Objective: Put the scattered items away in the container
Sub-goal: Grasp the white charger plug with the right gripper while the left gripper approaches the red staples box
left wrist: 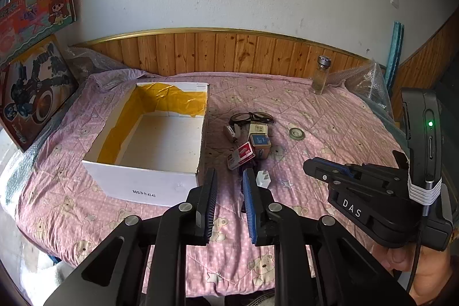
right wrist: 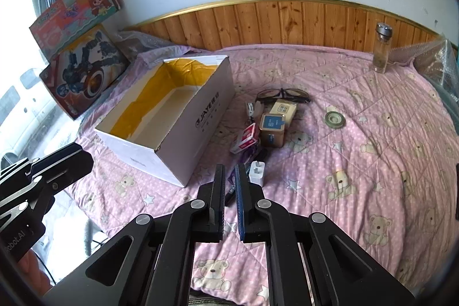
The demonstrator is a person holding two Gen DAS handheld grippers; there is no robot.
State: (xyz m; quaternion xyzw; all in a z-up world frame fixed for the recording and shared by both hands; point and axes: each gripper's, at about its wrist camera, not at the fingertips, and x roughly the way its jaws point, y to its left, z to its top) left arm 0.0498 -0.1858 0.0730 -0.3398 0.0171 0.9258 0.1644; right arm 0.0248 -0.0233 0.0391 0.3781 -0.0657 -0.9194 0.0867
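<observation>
White cardboard box [left wrist: 149, 145] empty on pink quilt [left wrist: 330, 134], glasses [left wrist: 251, 116], small tins [left wrist: 259, 141], red pack [left wrist: 241, 155], white charger [left wrist: 265, 177] just right of box, left gripper [left wrist: 228, 177] parted, empty, right gripper [right wrist: 229, 171] narrowly parted, empty, both short of box.

The purple item [right wrist: 252, 155] at centre frame lies mostly hidden under the red packet [right wrist: 243, 141] and tin [right wrist: 272, 129]. Small print on the box [left wrist: 143, 192] is unreadable. The left gripper [right wrist: 43, 177] is cut off at lower left.
</observation>
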